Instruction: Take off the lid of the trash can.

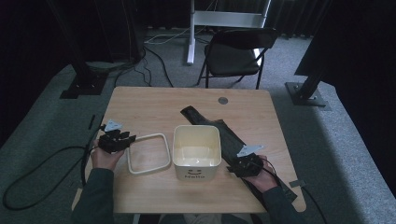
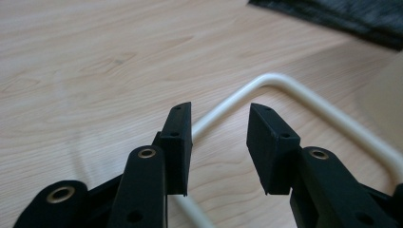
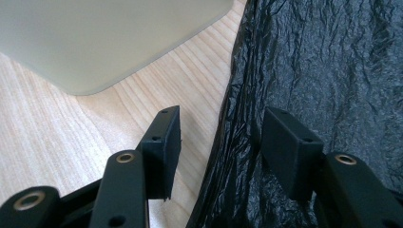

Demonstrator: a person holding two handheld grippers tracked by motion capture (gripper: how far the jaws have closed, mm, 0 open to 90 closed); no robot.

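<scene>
We see a wooden bench (image 1: 154,112) with a cream square bin (image 1: 196,150) near its middle, standing upright with its mouth open to the top. To the left of the bin, just beside it, lies a cream rounded-square frame (image 1: 147,153), flat on the wood. To the right of the bin a black plastic bag (image 1: 219,129) stretches in a long crumpled strip from the far middle of the bench toward the near right corner. Our left hand-held gripper (image 1: 122,139) sits at the frame's left side; in the left gripper view its two black jaws stand apart, released, with a stretch of the frame (image 2: 285,90) running beneath and beyond the gap, and the pads press on nothing. Our right hand-held gripper (image 1: 239,164) rests over the near part of the bag, just right of the bin. In the right gripper view its jaws are also spread and released: one pad hangs over bare wood, the other over the wrinkled black bag (image 3: 332,71), and the bag's edge runs up between them without being pinched. The rounded corner of the bin (image 3: 95,42) shows close ahead in that view. Beyond the bench, on the grey floor, stands a dark folding chair (image 1: 236,53).
</scene>
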